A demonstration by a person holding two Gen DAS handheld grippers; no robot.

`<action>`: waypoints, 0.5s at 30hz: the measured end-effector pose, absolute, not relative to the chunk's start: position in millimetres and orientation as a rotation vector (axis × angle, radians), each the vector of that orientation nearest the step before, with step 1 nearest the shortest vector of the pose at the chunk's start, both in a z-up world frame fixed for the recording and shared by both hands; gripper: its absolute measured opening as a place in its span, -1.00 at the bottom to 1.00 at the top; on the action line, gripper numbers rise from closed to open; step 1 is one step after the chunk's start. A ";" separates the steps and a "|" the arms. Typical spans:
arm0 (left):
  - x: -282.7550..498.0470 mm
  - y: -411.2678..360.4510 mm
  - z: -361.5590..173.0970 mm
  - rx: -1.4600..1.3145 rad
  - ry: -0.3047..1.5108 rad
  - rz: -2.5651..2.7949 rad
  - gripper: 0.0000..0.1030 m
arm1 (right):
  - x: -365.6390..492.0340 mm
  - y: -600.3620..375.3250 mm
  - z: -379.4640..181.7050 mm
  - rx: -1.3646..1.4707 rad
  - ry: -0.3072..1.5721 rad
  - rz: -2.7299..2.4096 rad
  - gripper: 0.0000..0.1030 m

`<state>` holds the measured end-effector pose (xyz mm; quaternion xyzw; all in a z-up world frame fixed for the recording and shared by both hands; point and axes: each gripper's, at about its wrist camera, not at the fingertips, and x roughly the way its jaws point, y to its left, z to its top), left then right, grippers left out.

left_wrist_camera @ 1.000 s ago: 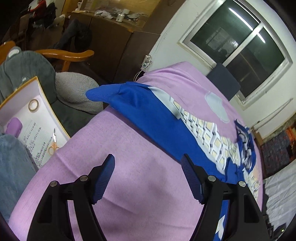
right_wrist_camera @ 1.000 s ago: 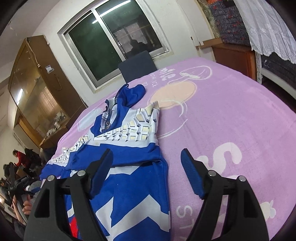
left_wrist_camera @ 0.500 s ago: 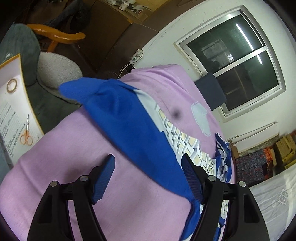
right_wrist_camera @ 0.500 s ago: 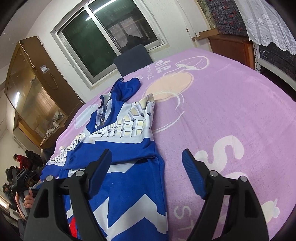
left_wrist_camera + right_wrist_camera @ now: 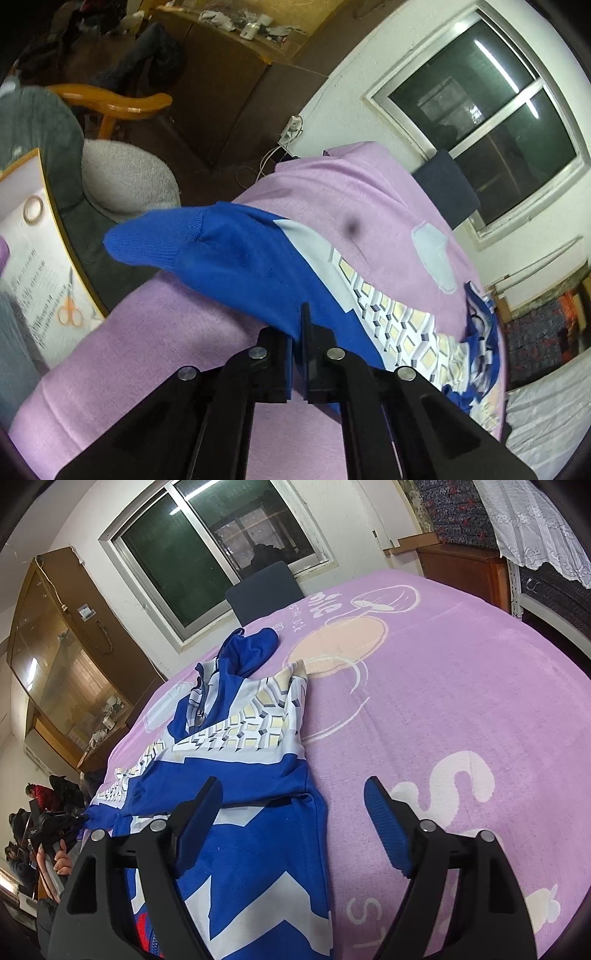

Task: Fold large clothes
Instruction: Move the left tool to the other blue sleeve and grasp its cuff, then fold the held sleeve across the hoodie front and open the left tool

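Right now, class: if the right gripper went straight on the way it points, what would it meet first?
Probably the blue jacket on the purple blanket: the open right gripper hovers over its edge, though depth is unclear.

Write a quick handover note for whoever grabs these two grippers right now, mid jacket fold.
Left gripper: shut on the blue sleeve of the jacket, near the cuff end at the blanket's edge.
Right gripper: open, holding nothing, poised over the jacket's lower body by its side edge.
Jacket lies spread on the purple blanket, collar toward the window, one sleeve stretched out to the left.
Done: sleeve is gripped. No fold is visible yet.
Left: probably bring the sleeve across the body, then fold the other side and the length.
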<state>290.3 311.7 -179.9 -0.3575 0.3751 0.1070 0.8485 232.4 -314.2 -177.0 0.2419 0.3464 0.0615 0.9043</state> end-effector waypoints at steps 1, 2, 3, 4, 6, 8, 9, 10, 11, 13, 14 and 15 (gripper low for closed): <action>290.1 306.6 -173.4 -0.699 0.792 0.237 -0.94 | 232.3 -314.0 -176.8 0.501 0.716 0.128 0.50; 291.5 301.4 -167.5 -0.655 0.790 0.244 -0.94 | 232.1 -314.6 -176.7 0.504 0.714 0.131 0.50; 292.7 295.4 -160.7 -0.612 0.786 0.251 -0.94 | 232.1 -314.6 -176.5 0.506 0.713 0.133 0.50; 294.3 286.9 -151.3 -0.563 0.780 0.254 -0.94 | 231.8 -314.9 -176.3 0.511 0.712 0.137 0.50; 298.5 270.7 -133.1 -0.495 0.767 0.243 -0.94 | 230.7 -315.7 -175.7 0.518 0.708 0.144 0.50; 299.7 254.8 -119.0 -0.445 0.756 0.234 -0.94 | 229.8 -316.8 -174.7 0.525 0.702 0.150 0.50; 301.6 244.1 -110.1 -0.412 0.748 0.226 -0.94 | 229.3 -317.3 -174.5 0.529 0.701 0.153 0.50; 302.6 236.5 -104.8 -0.392 0.743 0.218 -0.94 | 228.8 -317.9 -174.2 0.535 0.700 0.157 0.50; 304.1 225.1 -96.9 -0.362 0.736 0.207 -0.94 | 228.4 -318.6 -173.9 0.541 0.698 0.162 0.50; 306.9 205.8 -85.4 -0.312 0.725 0.188 -0.94 | 227.8 -319.3 -173.0 0.550 0.698 0.168 0.50; 308.0 197.4 -82.4 -0.293 0.722 0.179 -0.94 | 227.2 -320.2 -172.8 0.558 0.696 0.174 0.50; 309.7 182.7 -76.5 -0.260 0.717 0.162 -0.94 | 226.8 -320.7 -172.5 0.562 0.694 0.176 0.50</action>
